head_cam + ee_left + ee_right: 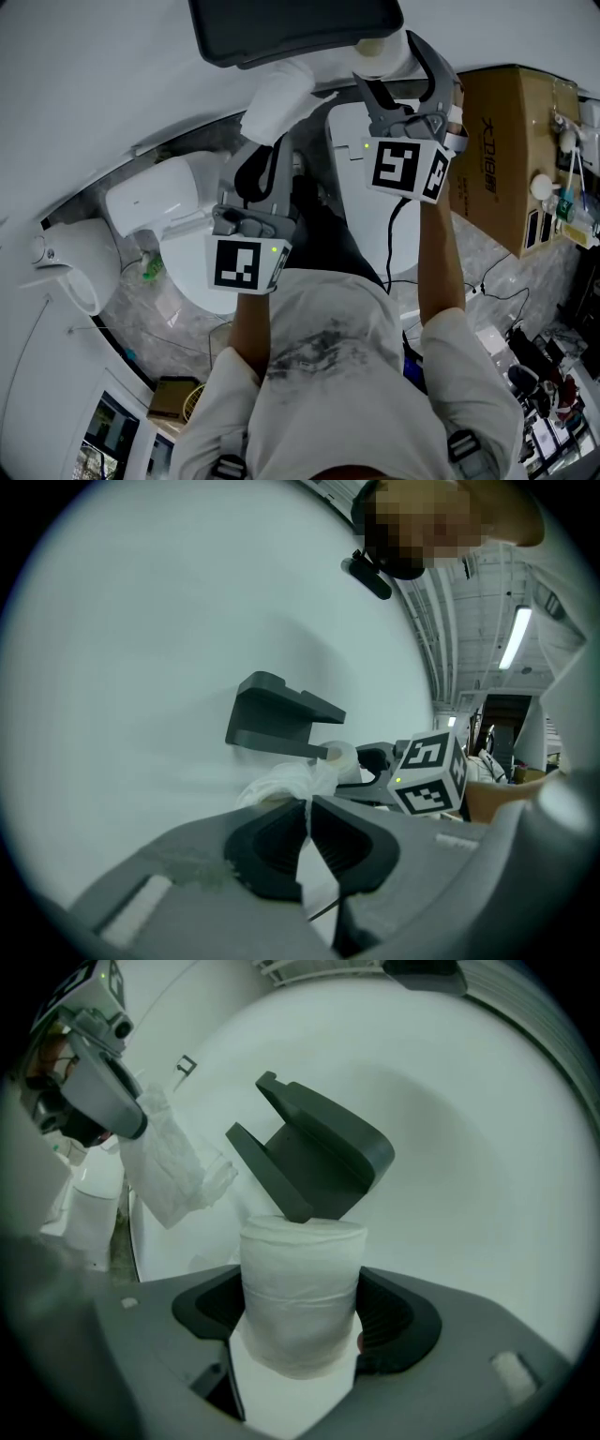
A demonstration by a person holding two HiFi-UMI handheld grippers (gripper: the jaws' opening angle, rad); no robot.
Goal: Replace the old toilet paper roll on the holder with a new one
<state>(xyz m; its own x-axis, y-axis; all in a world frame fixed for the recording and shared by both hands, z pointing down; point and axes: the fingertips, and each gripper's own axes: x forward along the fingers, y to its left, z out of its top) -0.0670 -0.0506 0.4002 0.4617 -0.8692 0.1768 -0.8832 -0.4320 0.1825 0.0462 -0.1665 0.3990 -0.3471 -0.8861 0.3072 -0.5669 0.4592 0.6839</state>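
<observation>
Jaws of my right gripper (pixel 302 1326) clamped on the new roll (pixel 300 1269), pads on its curved sides; long axis upright in the right gripper view, upper end just under the dark holder (pixel 314 1157), contact not discernible; core hidden. My left gripper (pixel 307 822) pinched shut on limp crumpled paper (pixel 281 785), near the holder's left edge; bare white wall (pixel 487 1147) leaves free room right and above.
</observation>
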